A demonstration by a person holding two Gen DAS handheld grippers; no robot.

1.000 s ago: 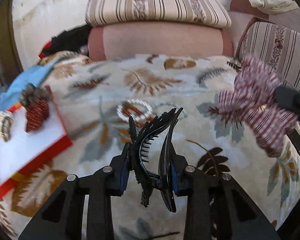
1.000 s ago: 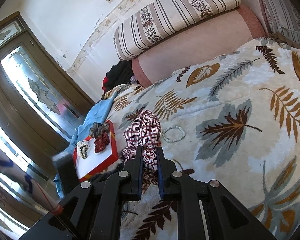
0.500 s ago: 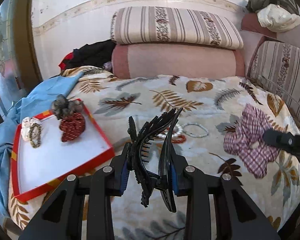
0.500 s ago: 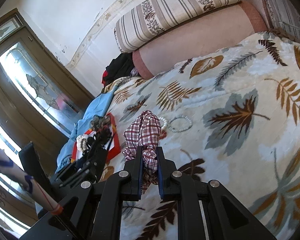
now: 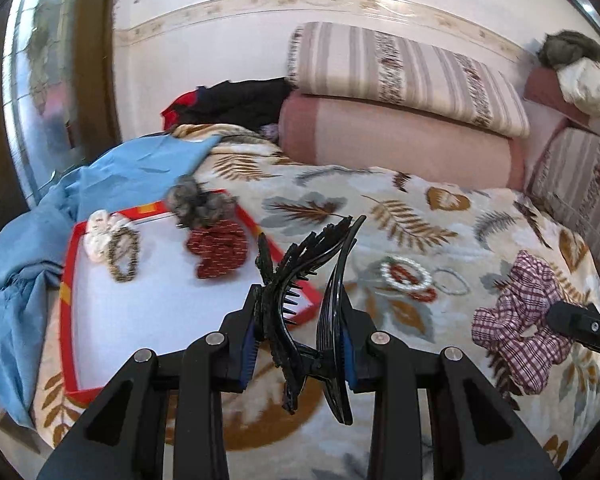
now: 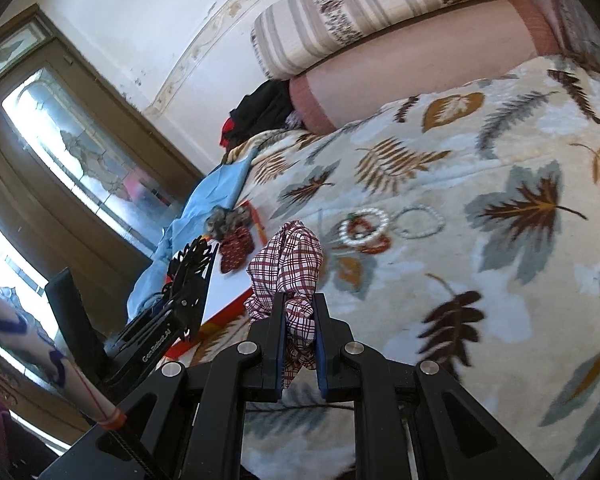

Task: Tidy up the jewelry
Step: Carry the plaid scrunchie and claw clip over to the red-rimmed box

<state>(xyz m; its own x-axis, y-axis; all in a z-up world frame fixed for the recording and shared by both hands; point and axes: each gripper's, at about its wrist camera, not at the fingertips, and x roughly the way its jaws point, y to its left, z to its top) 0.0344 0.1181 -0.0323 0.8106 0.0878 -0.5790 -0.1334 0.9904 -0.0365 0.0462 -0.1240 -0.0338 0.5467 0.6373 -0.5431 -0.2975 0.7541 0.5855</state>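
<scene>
1. left wrist view: the left gripper point(image 5: 300, 332) has its fingers clamped on a black claw hair clip point(image 5: 311, 288), prongs pointing ahead.
2. a second ago the red-rimmed tray point(image 5: 70, 280) sat far off to the left of these fingers; now its near corner lies just ahead of and below them, so the clip has been carried most of the way to it.
3. the tray already holds a grey scrunchie point(image 5: 198, 206), a dark red scrunchie point(image 5: 216, 248) and a pale one with a beaded band point(image 5: 108, 236).
4. right wrist view: the right gripper point(image 6: 300, 340) has its fingers pinched narrow on a red plaid scrunchie point(image 6: 288, 264), which has come along towards the tray too, trailing the clip.
5. pearl bracelets point(image 6: 363, 226) lie on the leaf-print bed cover point(image 6: 499, 280), ahead and right of the right fingers, not yet collected.
6. my read: the clip is nearly ready for release over the white tray floor; the plaid scrunchie would follow.
</scene>
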